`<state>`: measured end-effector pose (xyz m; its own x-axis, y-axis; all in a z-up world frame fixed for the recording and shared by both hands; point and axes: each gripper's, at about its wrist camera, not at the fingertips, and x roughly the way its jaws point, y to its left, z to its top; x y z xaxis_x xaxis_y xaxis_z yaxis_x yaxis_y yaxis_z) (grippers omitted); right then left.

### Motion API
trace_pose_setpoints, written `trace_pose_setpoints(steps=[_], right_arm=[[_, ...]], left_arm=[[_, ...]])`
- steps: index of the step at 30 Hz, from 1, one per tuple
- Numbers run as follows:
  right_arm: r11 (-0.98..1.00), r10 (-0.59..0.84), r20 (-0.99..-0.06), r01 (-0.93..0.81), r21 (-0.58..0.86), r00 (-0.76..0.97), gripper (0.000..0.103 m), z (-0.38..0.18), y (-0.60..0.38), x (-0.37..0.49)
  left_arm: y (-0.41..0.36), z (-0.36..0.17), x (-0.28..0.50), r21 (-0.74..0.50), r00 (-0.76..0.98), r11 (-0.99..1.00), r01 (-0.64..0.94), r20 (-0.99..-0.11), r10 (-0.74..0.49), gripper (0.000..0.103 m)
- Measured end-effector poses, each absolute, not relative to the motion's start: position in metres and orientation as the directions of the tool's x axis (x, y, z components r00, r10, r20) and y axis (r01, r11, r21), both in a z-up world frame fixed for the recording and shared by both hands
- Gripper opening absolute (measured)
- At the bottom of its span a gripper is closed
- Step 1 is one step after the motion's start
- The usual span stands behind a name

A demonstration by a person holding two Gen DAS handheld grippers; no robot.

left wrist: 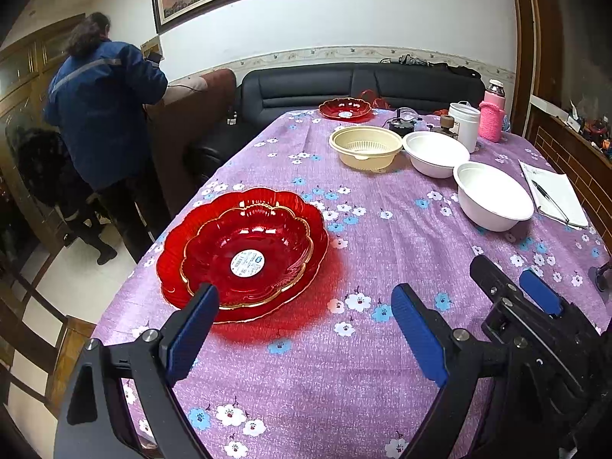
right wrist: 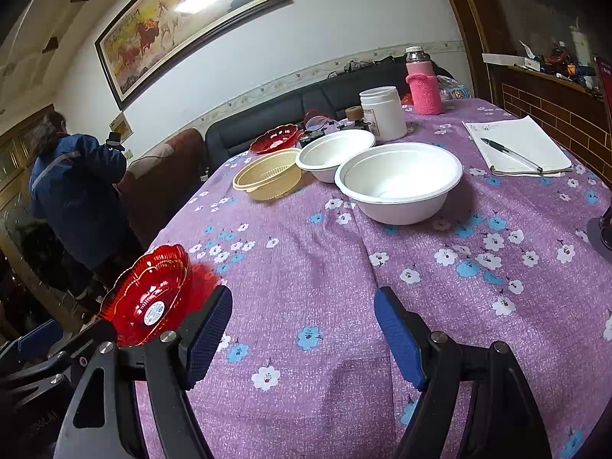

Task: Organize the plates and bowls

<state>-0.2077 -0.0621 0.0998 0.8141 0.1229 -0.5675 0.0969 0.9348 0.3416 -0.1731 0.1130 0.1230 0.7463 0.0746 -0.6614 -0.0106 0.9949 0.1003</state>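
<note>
Two red glass plates (left wrist: 244, 252) lie nested at the table's near left, a smaller gold-rimmed one inside a larger one; the same stack (right wrist: 149, 298) shows at the lower left of the right wrist view. My left gripper (left wrist: 306, 306) is open, its left finger just over the stack's near rim. My right gripper (right wrist: 302, 306) is open above bare cloth, nothing between its fingers. Farther back stand two white bowls (right wrist: 397, 179) (right wrist: 332, 153), a cream strainer bowl (right wrist: 267, 172) and another red plate (right wrist: 275, 137).
The table wears a purple flowered cloth (right wrist: 306, 260). A white jar (right wrist: 384, 113), a pink flask (right wrist: 422, 84) and a notepad with a pen (right wrist: 516, 149) stand at the back right. A person in a blue jacket (left wrist: 103, 114) stands left of the table beside a dark sofa (left wrist: 344, 84).
</note>
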Motion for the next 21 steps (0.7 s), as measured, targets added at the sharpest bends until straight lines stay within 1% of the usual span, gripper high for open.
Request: trace_pose_setpoints(steps=[6,10,14,16,21], right_arm=[[0.936,0.122,-0.572,0.097,0.337,0.811,0.081,0.097,-0.061,-0.207],[0.936,0.117,-0.572,0.102,0.336,0.812,0.081,0.097,-0.064,-0.207],[0.936,0.107,-0.576,0.113,0.334,0.811,0.081,0.097,-0.068,-0.206],[0.935,0.101,-0.578,0.121,0.332,0.809,0.081,0.096,-0.070,-0.206],[0.937,0.071,-0.580,0.145,0.318,0.811,0.081,0.097,-0.081,-0.209]], left_arm=[[0.118,0.120,-0.170,0.049,0.731,0.999,0.008,-0.682,0.027,0.091],[0.120,0.120,-0.171,-0.005,0.743,1.000,0.024,-0.669,-0.021,0.091],[0.111,0.120,-0.171,0.023,0.749,0.999,0.049,-0.663,-0.022,0.091],[0.106,0.119,-0.172,0.027,0.741,0.996,0.080,-0.670,-0.041,0.091],[0.108,0.120,-0.174,-0.041,0.732,0.991,0.125,-0.671,-0.120,0.092]])
